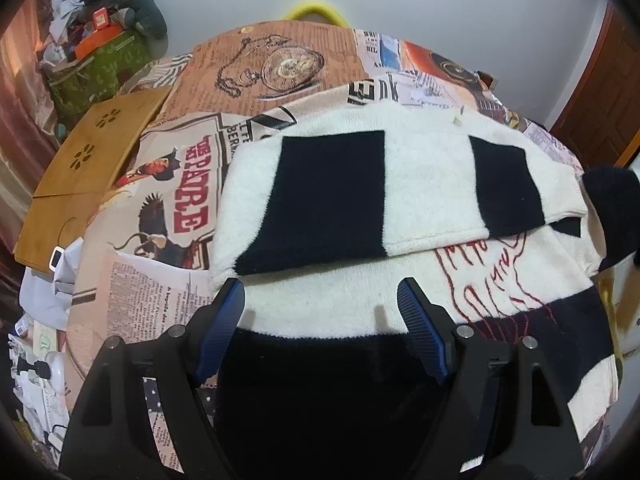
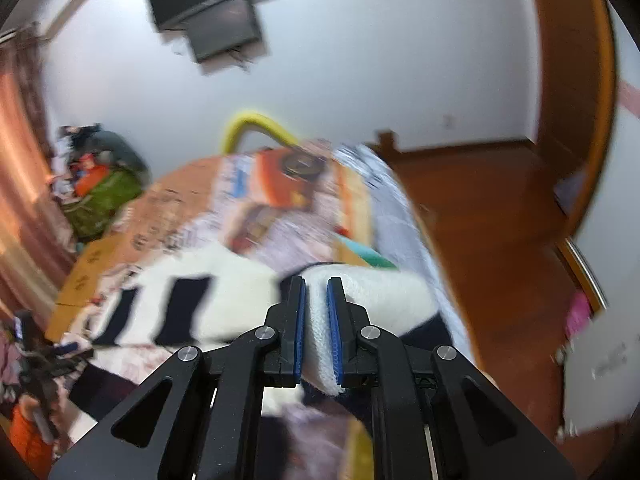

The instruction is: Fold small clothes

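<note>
Your left hand-held gripper (image 1: 320, 312) hangs wide open over the sweater (image 1: 340, 300), which lies spread on the bed (image 1: 160, 200) right ahead of it, one sleeve (image 1: 332, 200) folded across. Only the right view shows your right hand-held gripper (image 2: 316, 312) clamped on a white edge of the sweater (image 2: 360, 300). That view's blurry, and the green bin (image 1: 100, 68) far left holds clutter you can't make out.
</note>
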The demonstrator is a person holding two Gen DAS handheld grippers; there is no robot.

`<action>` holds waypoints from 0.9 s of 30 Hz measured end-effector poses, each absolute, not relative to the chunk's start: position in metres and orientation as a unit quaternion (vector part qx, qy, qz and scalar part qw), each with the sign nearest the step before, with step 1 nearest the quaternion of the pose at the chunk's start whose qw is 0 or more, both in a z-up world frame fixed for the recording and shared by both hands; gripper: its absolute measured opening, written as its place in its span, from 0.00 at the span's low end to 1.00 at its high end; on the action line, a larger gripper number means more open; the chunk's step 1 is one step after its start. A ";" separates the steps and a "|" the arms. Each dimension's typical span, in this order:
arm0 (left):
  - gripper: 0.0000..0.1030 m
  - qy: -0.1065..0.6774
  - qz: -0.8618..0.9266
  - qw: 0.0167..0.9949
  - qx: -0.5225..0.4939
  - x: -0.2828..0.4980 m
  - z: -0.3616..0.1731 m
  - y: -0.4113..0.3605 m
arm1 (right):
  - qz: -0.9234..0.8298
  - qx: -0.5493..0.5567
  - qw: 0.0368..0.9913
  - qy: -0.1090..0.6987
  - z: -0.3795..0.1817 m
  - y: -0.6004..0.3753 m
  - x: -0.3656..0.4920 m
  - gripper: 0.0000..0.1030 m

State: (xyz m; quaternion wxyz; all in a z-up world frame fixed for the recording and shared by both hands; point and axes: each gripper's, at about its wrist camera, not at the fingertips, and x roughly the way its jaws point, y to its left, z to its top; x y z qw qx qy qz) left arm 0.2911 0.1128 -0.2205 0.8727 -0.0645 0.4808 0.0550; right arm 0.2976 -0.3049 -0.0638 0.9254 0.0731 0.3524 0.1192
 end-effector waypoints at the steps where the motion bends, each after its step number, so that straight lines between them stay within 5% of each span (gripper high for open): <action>1: 0.76 0.479 0.055 0.874 -0.064 0.290 -0.220 0.113 | 0.134 0.070 0.925 0.348 -0.060 -0.293 0.301 0.09; 12: 0.76 0.472 0.062 0.877 -0.063 0.276 -0.215 0.127 | 0.287 0.029 0.865 0.411 -0.116 -0.138 0.323 0.03; 19: 0.76 0.474 0.054 0.877 -0.054 0.282 -0.207 0.118 | 0.281 0.020 0.854 0.437 -0.134 -0.143 0.311 0.04; 27: 0.80 0.459 -0.012 0.888 0.001 0.312 -0.182 0.038 | 0.173 0.030 0.900 0.399 -0.112 -0.241 0.291 0.34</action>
